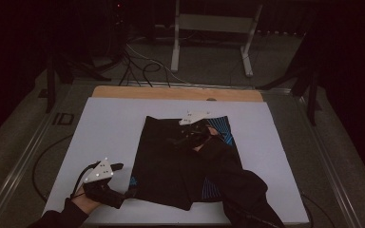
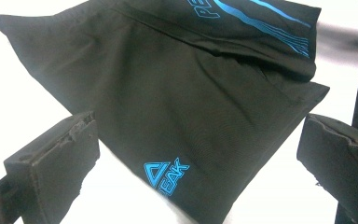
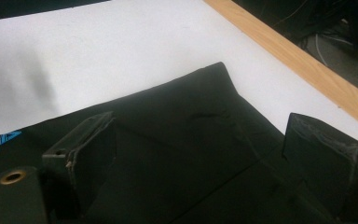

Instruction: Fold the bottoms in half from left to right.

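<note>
A black garment (image 1: 164,161) with blue stripes and a blue PEAK logo (image 2: 165,175) lies folded on the white mat (image 1: 109,123). My left gripper (image 1: 122,180) is at the garment's near left corner, just off the cloth. In the left gripper view its jaws stand open (image 2: 200,140) on either side of the logo corner of the garment (image 2: 177,93), with nothing gripped. My right gripper (image 1: 183,137) hovers over the garment's far middle. Its jaws are open (image 3: 203,140) above the dark cloth (image 3: 182,121) near a far corner. A dark sleeve covers the garment's near right part.
The mat covers a wooden table whose bare far edge (image 1: 171,92) (image 3: 298,60) shows beyond it. Behind the table stand a white frame (image 1: 214,28) and loose cables (image 1: 142,66) on the floor. Dark posts (image 1: 312,90) flank the table.
</note>
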